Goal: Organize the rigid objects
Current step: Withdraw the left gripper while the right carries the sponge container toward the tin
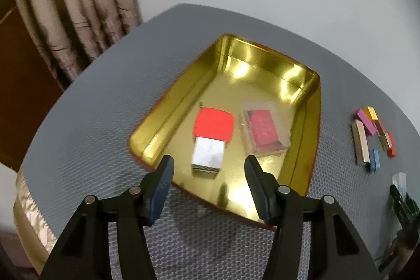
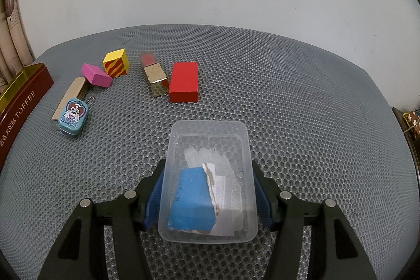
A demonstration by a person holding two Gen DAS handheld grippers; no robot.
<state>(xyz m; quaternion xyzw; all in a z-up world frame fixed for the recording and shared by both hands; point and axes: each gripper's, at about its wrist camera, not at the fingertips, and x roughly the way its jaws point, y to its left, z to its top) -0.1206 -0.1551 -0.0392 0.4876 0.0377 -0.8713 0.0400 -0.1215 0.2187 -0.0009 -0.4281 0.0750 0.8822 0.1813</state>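
My left gripper (image 1: 209, 160) is open and hangs over the near rim of a gold-lined tin (image 1: 313, 122), with nothing between its pads. On the tin's floor lie a red and silver box (image 1: 212, 138) and, to its right, a clear case with a red pack (image 1: 265, 133) inside. My right gripper (image 2: 208, 167) is shut on a clear plastic box (image 2: 210, 133); its blue pads press on both long sides. A blue card and torn papers (image 2: 194, 204) lie inside that box.
On the grey mesh mat (image 2: 302, 109) lie a red block (image 2: 183, 82), a gold and red bar (image 2: 153, 74), a yellow striped cube (image 2: 116, 64), a pink block (image 2: 96, 75), a beige bar (image 2: 71, 93) and a blue dog tin (image 2: 73, 117). The toffee tin's outer wall (image 2: 23, 93) is at far left. A curtain (image 1: 78, 17) hangs beyond the table.
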